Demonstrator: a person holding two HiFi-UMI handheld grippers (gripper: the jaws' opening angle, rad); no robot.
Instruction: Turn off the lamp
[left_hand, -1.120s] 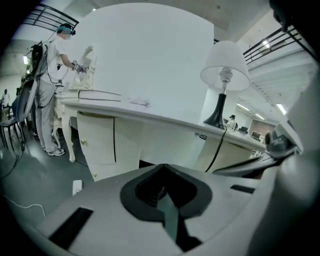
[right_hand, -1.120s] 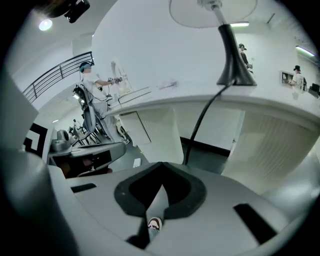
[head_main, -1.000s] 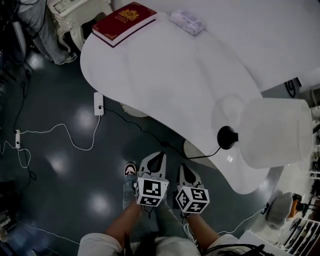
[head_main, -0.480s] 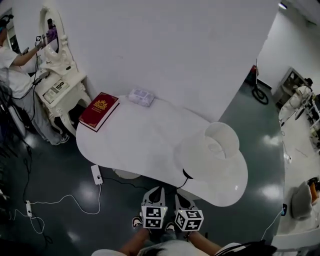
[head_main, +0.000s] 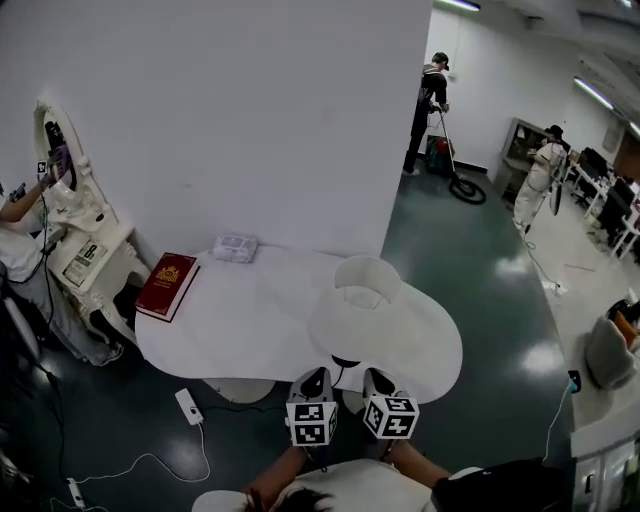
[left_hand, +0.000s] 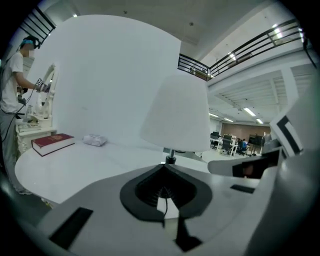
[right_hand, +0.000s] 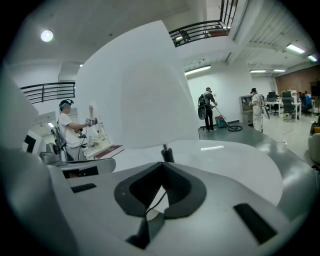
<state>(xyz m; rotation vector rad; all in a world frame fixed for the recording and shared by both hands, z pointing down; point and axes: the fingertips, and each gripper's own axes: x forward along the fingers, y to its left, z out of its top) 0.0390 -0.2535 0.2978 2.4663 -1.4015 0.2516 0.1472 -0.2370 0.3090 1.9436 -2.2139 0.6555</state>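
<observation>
Taking the table (head_main: 260, 310) as a dial in the head view, with 12 o'clock at the wall (head_main: 220, 120) behind it, the lamp (head_main: 362, 300) stands on the table toward 4 o'clock, near the front edge. The book (head_main: 167, 286) lies on the rim at 9 o'clock. The packet (head_main: 236, 248) lies at 11 o'clock, just before the wall. Off the table at 6 o'clock, the left gripper (head_main: 312, 385) and right gripper (head_main: 378, 382) sit side by side, just before the lamp's foot. A power strip (head_main: 189, 406) lies on the floor at 7 o'clock. A dressing table (head_main: 85, 255) stands beyond the book at 9 o'clock.
</observation>
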